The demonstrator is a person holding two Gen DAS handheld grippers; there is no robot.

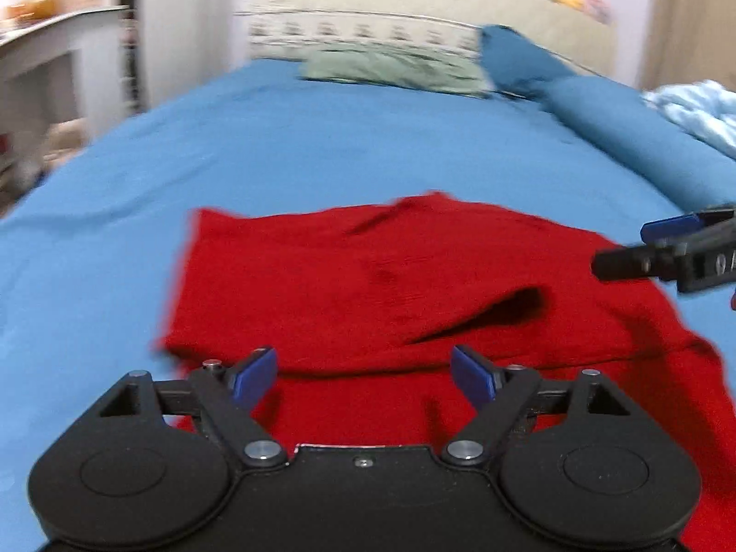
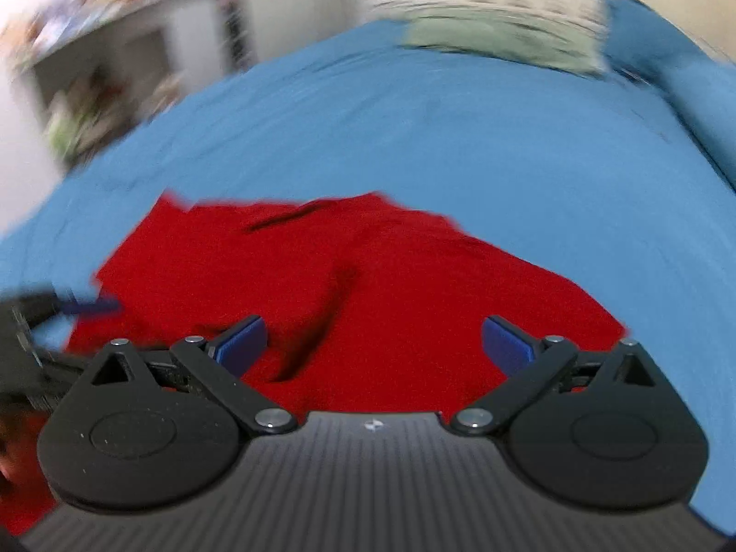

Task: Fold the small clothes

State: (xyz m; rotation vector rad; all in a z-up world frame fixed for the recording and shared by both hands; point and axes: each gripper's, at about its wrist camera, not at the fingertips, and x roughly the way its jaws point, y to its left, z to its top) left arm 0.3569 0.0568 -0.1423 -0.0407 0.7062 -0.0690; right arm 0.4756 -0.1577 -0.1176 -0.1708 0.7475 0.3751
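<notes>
A red garment lies spread on a bed covered with a blue sheet. The cloth is mostly flat. One loose fold rises near its middle and casts a dark shadow, and a shorter crease runs near the far edge.

The left gripper hangs over the near edge of the garment. Its jaws stand wide apart with nothing between them, and red cloth shows in the gap. The blue pads are clear of the fabric.

The right gripper is over the garment's right portion, seen from the person's side. Its jaws are also spread wide and hold nothing. In the left wrist view this gripper enters from the right edge, above the cloth's right border.

At the head of the bed lie a green pillow and a blue pillow, side by side. A long blue bolster runs along the right side, with a pale blue blanket beyond it. Both views are blurred.
</notes>
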